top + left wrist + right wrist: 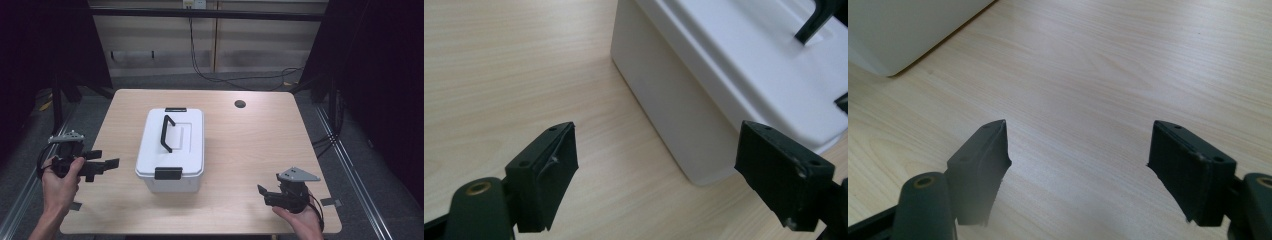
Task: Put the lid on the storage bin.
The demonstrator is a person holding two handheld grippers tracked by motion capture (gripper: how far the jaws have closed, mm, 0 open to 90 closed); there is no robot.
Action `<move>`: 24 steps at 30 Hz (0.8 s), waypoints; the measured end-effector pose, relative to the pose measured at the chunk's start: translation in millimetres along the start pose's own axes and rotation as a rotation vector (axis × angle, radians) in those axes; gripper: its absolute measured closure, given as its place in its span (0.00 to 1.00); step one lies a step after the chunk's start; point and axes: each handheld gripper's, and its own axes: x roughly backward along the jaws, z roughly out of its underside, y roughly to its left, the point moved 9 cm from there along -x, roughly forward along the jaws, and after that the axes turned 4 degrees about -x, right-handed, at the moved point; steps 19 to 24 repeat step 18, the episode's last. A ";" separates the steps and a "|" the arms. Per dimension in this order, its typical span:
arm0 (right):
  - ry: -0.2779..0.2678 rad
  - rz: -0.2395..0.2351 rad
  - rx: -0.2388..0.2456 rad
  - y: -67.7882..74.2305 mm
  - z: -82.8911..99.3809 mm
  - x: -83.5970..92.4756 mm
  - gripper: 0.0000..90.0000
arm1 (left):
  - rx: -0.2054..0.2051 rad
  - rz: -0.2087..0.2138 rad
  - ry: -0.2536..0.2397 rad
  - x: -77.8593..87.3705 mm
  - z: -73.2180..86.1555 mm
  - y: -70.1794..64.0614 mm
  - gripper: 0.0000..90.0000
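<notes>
Box: white lidded box (171,148) sits mid-tabletop (250,150), black handle (166,133) up.
Left tool (111,163): at the box's 9 o'clock, jaws apart, nothing held.
Right tool (261,190): at its 4 o'clock, jaws apart, nothing held.

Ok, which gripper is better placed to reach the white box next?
Probably left. The left gripper is open beside the white box and aimed at its side; the right gripper is farther off, over bare table.
</notes>
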 end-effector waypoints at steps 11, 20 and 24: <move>0.004 0.010 0.005 -1.2 0.7 -1.1 0.26 | 0.032 -0.037 0.036 -22.0 36.3 9.9 0.19; 0.023 0.014 0.013 -2.4 4.5 -7.0 0.25 | 0.022 -0.050 0.031 -25.1 55.1 8.6 0.19; 0.023 0.014 0.013 -2.4 4.5 -7.0 0.25 | 0.022 -0.050 0.031 -25.1 55.1 8.6 0.19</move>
